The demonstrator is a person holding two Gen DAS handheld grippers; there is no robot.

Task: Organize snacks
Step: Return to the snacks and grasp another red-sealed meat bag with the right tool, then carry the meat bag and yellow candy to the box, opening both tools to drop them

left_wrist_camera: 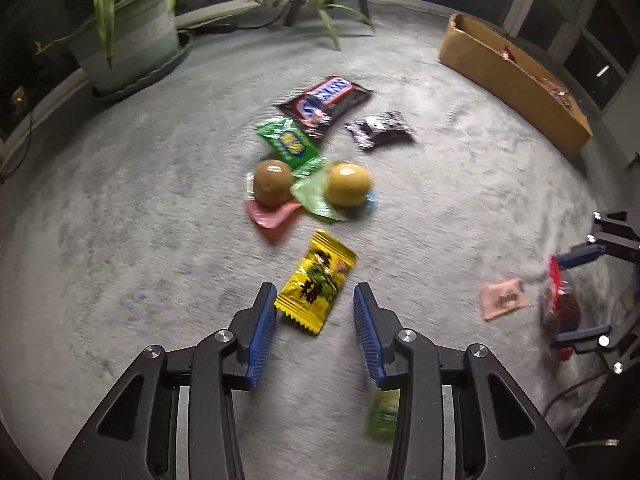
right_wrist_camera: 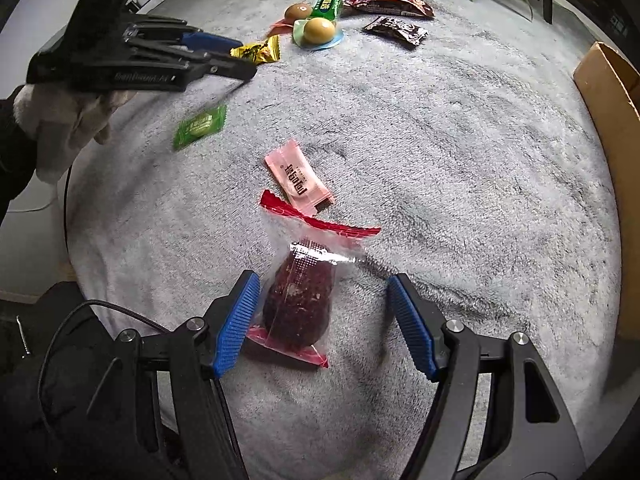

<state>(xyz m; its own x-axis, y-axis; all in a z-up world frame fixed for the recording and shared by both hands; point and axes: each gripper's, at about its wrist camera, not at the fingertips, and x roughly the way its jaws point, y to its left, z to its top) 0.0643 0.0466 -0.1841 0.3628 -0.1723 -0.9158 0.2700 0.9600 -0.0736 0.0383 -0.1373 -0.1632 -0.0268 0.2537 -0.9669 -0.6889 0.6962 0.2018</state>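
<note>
Two grippers hang over a fuzzy grey mat point(right_wrist_camera: 460, 168) with snacks spread on it. The left gripper point(left_wrist_camera: 315, 312) points down with its blue jaws a little apart, and nothing is pinched between them. A yellow candy point(left_wrist_camera: 316, 282) lies flat on the mat just past its tips, between the two jaws. A small green candy point(right_wrist_camera: 200, 124) lies on the mat under that gripper, near the mat's left edge in the right wrist view. The right gripper point(right_wrist_camera: 322, 312) has its jaws wide apart, one on each side of a clear bag with a dark red snack point(right_wrist_camera: 298, 304), and the pads do not touch it. A pink candy point(right_wrist_camera: 298, 178) lies just beyond the bag. Farther off sit two round brown jelly cups point(left_wrist_camera: 310, 186), a green packet point(left_wrist_camera: 288, 142), a Snickers bar point(right_wrist_camera: 386, 0) and a dark wrapper point(right_wrist_camera: 396, 30). A cardboard box point(left_wrist_camera: 516, 84) stands at the mat's far right edge.
</note>
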